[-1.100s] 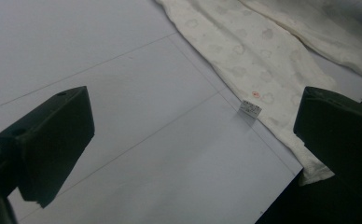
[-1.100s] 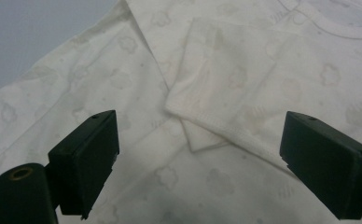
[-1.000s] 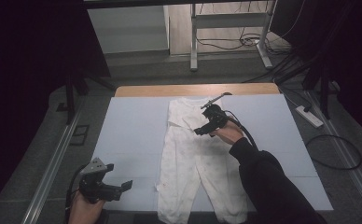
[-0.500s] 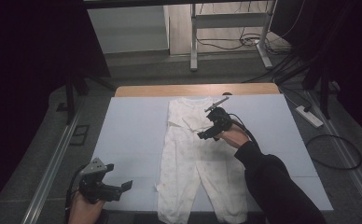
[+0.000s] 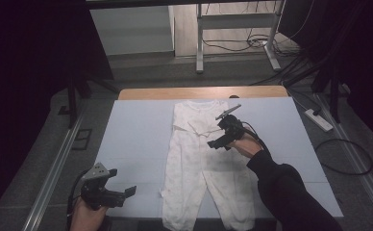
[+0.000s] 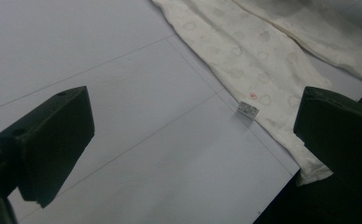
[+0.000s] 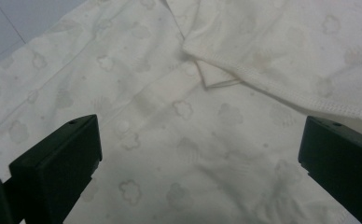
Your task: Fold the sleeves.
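The cream baby romper (image 5: 201,163) lies flat down the middle of the pale table top (image 5: 136,139), neck end toward the far wooden edge, both legs running toward the person, with its sleeves folded in across the chest (image 7: 281,70). The right gripper (image 5: 222,139) hangs just above the romper's waist on the person's right, and its jaws have just been opening; in the right gripper view they stand wide apart with only flat printed cloth beneath them and nothing pinched. The left gripper (image 5: 122,195) rests at the near left corner of the table, jaws also apart and empty, well clear of the garment, though the left gripper view shows a leg hem and a small white label (image 6: 247,110) close ahead of it. The likeliest trouble, as I judge it, is the folded sleeve springing back or sliding once the gripper is off it, since nothing pins that soft layer. A low sweep of the open jaws could also snag and drag the fabric, wrinkling the smoothed body. The leg cuffs sit right at the near edge, so a tug toward the person could pull them over it. Count: one romper, one label, two grippers, one table.
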### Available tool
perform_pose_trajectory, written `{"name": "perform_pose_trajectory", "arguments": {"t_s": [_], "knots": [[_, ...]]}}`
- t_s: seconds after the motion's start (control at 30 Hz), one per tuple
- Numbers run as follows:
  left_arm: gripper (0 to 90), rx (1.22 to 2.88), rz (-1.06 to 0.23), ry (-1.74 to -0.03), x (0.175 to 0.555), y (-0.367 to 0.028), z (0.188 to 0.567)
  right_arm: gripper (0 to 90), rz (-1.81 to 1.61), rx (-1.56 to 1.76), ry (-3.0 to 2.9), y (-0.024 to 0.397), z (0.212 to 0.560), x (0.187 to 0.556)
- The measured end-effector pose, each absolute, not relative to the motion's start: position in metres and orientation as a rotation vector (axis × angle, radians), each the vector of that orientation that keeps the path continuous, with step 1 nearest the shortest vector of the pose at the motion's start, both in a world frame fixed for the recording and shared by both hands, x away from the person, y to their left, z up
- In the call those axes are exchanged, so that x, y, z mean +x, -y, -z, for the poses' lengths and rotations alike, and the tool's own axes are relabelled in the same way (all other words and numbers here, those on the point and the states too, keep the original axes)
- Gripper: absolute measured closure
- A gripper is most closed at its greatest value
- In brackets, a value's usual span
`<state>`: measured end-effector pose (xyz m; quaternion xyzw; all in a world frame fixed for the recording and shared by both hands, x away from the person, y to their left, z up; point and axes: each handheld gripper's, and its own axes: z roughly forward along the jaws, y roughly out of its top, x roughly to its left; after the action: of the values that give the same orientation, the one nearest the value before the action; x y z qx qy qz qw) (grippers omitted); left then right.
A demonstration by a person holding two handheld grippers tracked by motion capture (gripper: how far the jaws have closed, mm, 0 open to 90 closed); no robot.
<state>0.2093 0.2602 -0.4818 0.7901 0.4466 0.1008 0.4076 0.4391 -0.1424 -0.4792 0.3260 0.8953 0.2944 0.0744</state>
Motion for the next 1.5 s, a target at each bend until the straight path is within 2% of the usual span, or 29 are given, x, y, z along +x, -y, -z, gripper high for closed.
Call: {"name": "perform_pose_trajectory", "arguments": {"t_s": [0.8,1.5], "knots": [[0.0,1.985,-0.248,-1.125,0.209,-0.261,0.482,0.0,-0.907,0.921,-2.676,0.155,0.475,0.403],[0.0,1.975,-0.242,-1.132,0.210,-0.262,0.482,0.0,-0.953,0.905,-2.630,0.188,0.471,0.370]]}}
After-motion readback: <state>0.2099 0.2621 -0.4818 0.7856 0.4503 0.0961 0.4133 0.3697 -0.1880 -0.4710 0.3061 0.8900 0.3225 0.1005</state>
